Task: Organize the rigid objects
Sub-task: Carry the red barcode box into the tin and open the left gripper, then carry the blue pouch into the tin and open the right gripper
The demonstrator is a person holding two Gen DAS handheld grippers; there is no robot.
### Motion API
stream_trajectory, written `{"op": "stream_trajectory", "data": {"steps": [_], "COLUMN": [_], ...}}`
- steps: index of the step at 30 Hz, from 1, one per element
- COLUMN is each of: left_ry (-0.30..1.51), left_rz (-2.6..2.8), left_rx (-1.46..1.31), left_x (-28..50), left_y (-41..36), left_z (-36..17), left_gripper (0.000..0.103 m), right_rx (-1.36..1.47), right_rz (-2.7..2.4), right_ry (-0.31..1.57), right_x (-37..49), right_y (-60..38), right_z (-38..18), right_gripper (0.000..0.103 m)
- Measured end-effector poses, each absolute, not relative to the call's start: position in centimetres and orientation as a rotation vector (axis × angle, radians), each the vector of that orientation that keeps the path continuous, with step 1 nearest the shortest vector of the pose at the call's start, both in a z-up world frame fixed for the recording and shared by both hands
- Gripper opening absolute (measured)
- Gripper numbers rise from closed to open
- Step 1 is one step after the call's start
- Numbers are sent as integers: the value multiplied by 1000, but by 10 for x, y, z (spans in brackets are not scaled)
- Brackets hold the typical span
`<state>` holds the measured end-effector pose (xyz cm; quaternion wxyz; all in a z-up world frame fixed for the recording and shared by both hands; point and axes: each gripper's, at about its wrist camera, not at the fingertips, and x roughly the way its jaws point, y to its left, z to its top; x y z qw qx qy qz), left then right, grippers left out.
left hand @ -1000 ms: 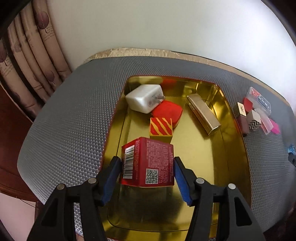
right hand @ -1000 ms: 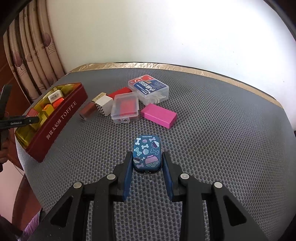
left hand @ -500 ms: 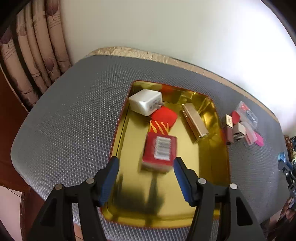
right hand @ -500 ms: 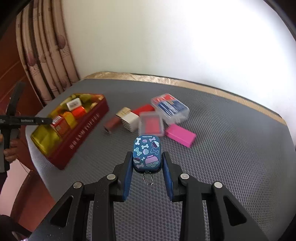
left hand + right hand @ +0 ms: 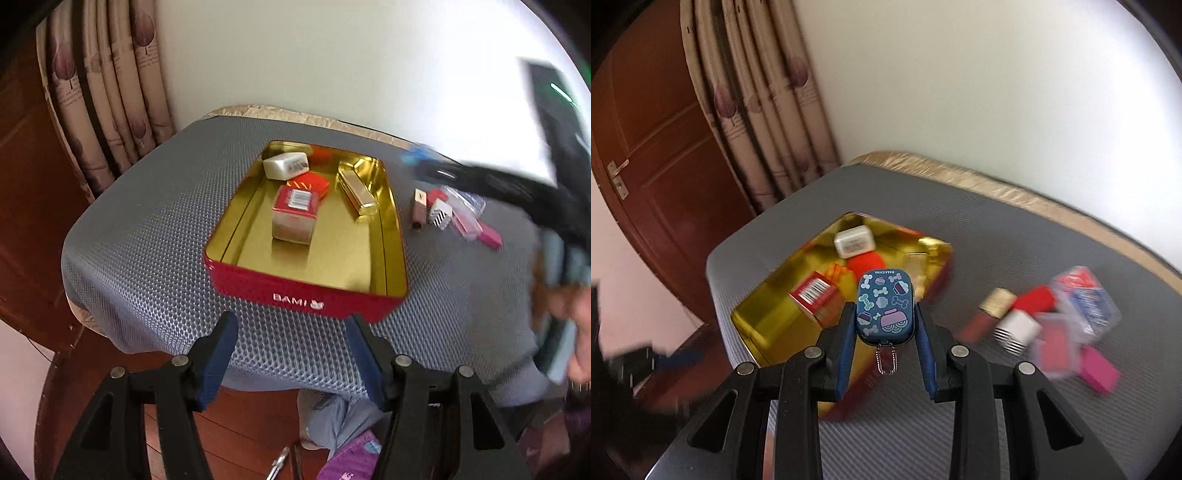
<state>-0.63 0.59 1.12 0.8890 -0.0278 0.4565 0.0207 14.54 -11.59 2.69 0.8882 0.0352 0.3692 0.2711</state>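
Note:
A red tin with a gold inside [image 5: 391, 236] sits on the grey mat. In it lie a red barcode box [image 5: 295, 206], a white charger [image 5: 285, 165], a striped red box [image 5: 308, 183], and a gold bar [image 5: 356, 192]. My left gripper [image 5: 290, 330] is open and empty, pulled back in front of the tin's near wall. My right gripper [image 5: 886, 314] is shut on a blue patterned case [image 5: 884, 306] and holds it in the air above the tin [image 5: 753, 325]. The barcode box [image 5: 812, 295] and charger [image 5: 854, 242] show there too.
Loose items lie on the mat right of the tin: a checkered box [image 5: 439, 216], a pink block [image 5: 489, 236], clear plastic cases [image 5: 1082, 299], a lipstick tube [image 5: 988, 312]. A curtain [image 5: 107, 92] and wooden door [image 5: 646, 147] stand at the left. The mat's front edge is near.
My left gripper let go of the red barcode box, which now lies in the tin, and pulled back off the table edge. My right gripper lifted the blue case and carried it left over the tin.

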Motion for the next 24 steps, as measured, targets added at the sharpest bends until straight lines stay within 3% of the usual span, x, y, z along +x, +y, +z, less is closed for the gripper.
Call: {"op": "stream_trajectory", "data": {"steps": [19, 24], "left_ry": [981, 976], "left_rz": [51, 53], "left_rx": [-83, -83], "left_x": [1, 1], "left_y": [14, 14], "left_z": [-10, -10], "left_gripper": [62, 62], "right_rx": [19, 60], "right_rz": [552, 568], "right_ry": [916, 896], "right_x": [204, 203], "right_y": [-49, -51], "right_z": [-30, -27], "right_gripper": [29, 34]}}
